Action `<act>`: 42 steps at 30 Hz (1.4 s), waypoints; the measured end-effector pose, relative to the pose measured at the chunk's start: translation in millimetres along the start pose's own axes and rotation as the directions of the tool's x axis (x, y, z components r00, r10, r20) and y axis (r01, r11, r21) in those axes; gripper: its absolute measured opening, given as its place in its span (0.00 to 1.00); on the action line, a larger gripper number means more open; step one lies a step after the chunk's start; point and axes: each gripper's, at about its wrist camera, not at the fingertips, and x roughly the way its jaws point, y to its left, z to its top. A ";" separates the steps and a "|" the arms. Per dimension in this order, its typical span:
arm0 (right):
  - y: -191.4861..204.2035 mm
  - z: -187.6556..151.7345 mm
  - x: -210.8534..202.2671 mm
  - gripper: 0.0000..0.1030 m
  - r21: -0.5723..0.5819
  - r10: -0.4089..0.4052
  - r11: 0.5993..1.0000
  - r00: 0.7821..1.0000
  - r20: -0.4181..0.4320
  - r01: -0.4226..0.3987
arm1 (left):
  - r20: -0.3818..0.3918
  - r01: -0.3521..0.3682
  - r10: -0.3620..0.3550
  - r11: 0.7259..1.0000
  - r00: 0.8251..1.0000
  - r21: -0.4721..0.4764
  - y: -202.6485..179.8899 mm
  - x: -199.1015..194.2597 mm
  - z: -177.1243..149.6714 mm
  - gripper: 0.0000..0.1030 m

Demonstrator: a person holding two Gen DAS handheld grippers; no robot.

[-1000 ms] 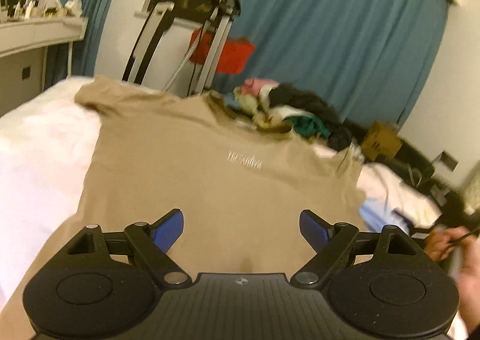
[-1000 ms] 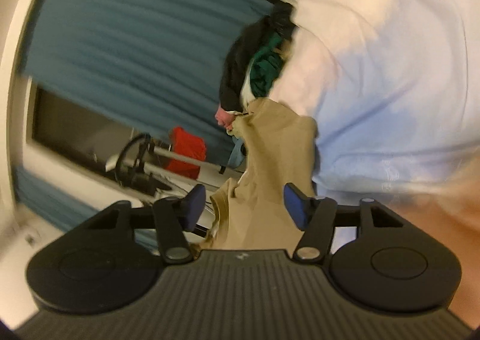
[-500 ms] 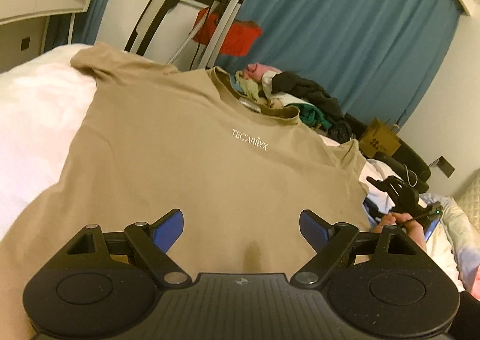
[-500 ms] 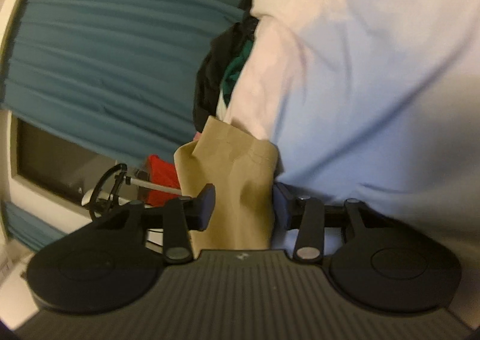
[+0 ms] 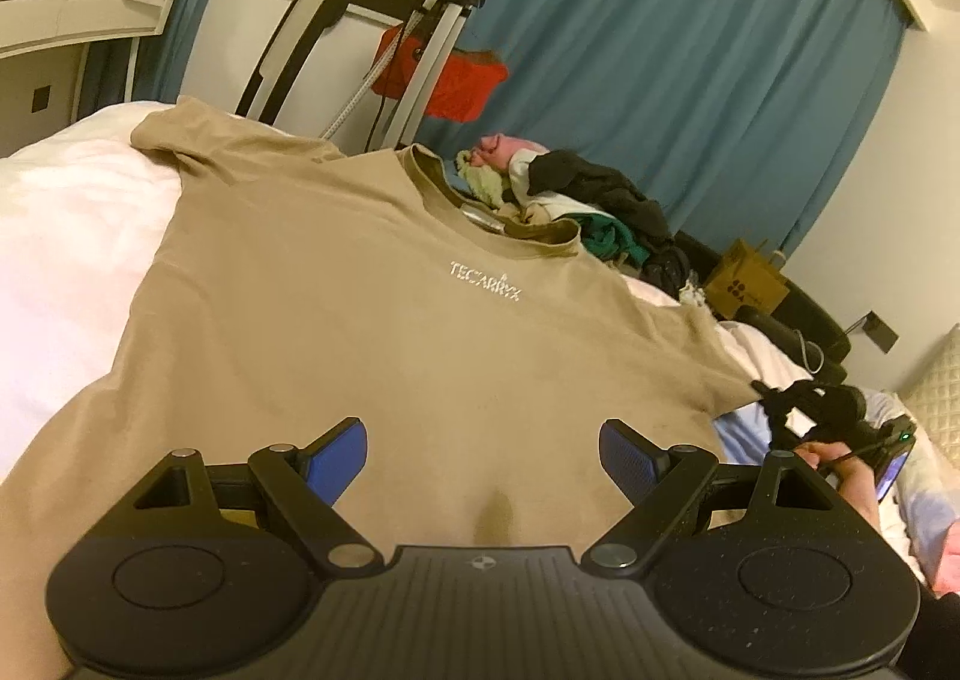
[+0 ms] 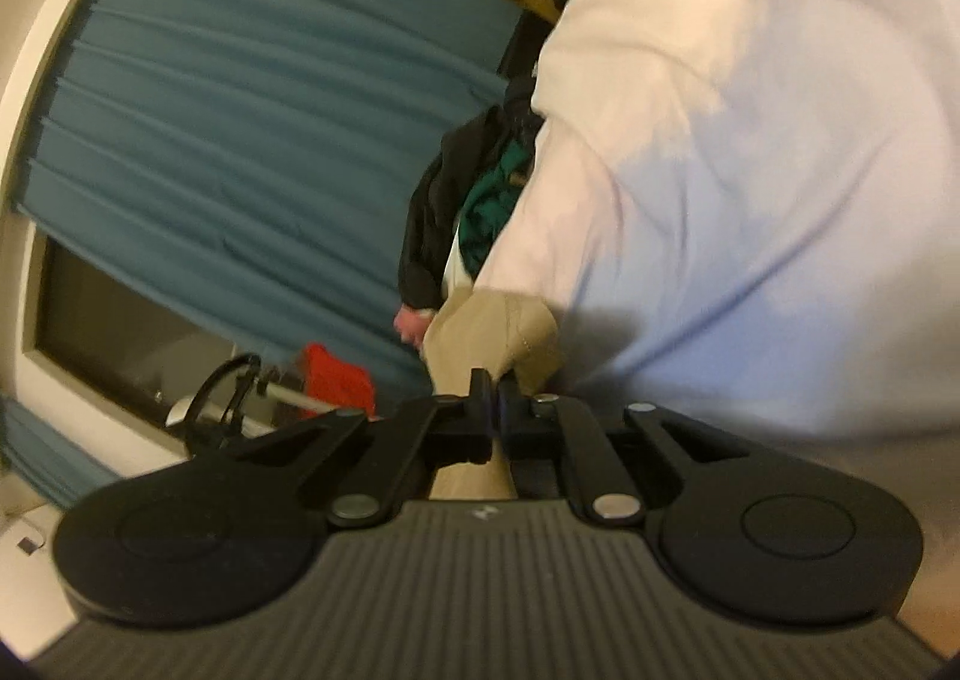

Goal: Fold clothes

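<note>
Only right view shows right tool [image 6: 493,380] pinching shirt [image 6: 498,329].

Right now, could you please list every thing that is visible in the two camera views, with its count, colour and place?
T-shirt: one, tan, spread flat on the bed, white logo on the chest.
Bed cover: one, white, under the shirt.
Clothes pile: one heap, black, green, pink and white, beyond the collar.
Curtains: teal, behind the bed.
Red bag: one, hanging on the grey metal frame.
Paper bag: one, brown, right of the pile.
Shelf: one, white, far left, small items on it.
Left gripper: open above the shirt's lower part.
Right gripper: shut on the sleeve.
Hand: one, holding the right gripper.
</note>
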 end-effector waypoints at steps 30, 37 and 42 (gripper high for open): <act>94.0 -17.5 91.1 0.05 -0.460 -0.152 0.878 0.988 -0.015 0.128 | 0.069 -0.079 0.075 0.995 0.995 0.054 2.7 0.1 14.3 0.84; 192.6 -54.5 58.5 0.05 -0.733 -0.157 0.652 0.980 0.119 0.193 | 0.013 -0.169 0.169 0.982 0.986 0.081 20.1 -29.8 38.7 0.83; 264.5 -130.6 53.9 0.05 -0.887 -0.123 0.394 0.970 0.208 0.241 | 0.034 -0.196 0.194 0.980 0.980 0.042 46.1 -57.8 60.9 0.84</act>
